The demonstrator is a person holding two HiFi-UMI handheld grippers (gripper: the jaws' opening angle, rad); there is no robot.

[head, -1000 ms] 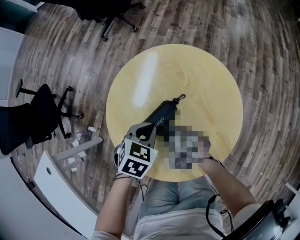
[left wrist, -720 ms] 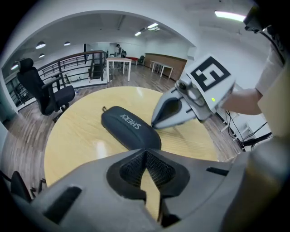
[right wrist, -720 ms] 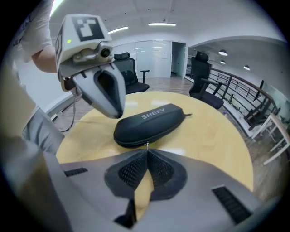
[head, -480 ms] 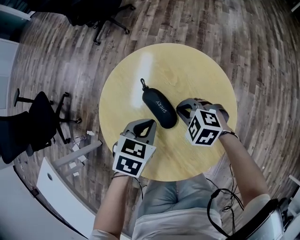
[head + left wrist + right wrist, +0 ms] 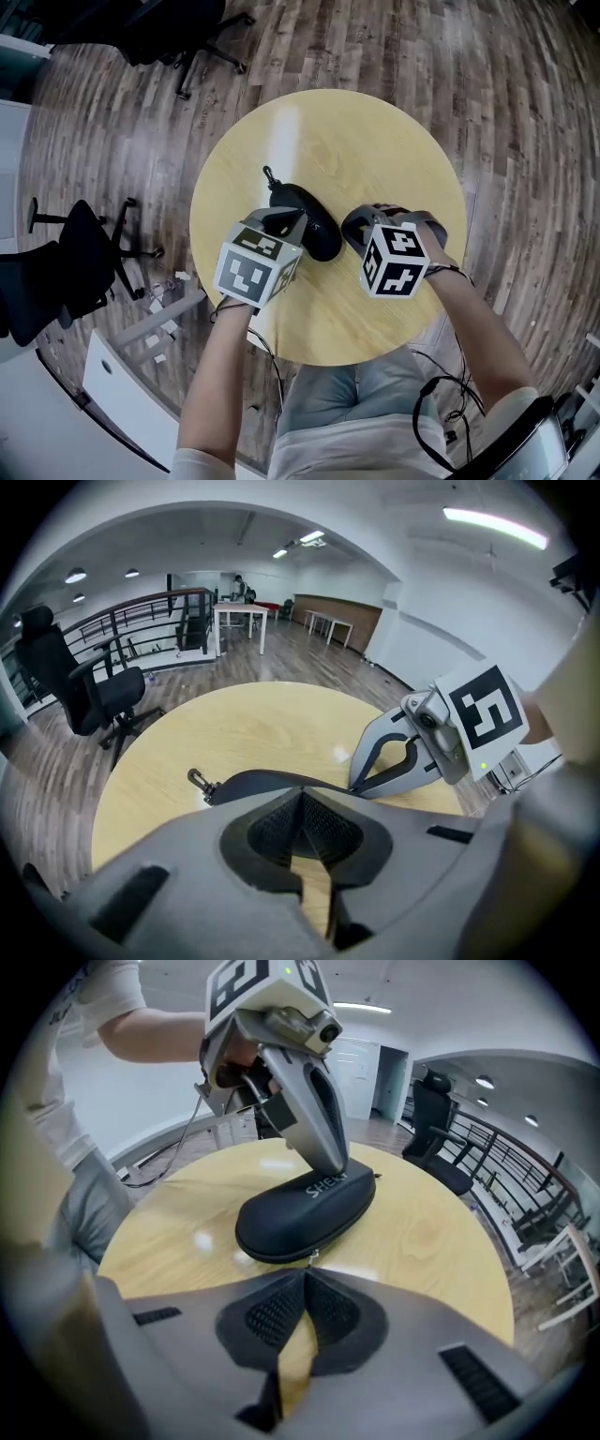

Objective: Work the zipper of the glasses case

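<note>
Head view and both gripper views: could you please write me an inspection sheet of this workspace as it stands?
Surface: round pale wooden table, bare apart from the case.
Job's things: black glasses case lying flat, closed; zipper pull faces the right gripper; clip at the far end.
Clutter: nothing seen on the table; white scraps on the floor.
Grippers: left gripper jaws together, tips at the case's top; right gripper jaws together, right at the pull.
Cables: black cable hanging by the right forearm.
Surroundings: plank floor, black office chairs.
</note>
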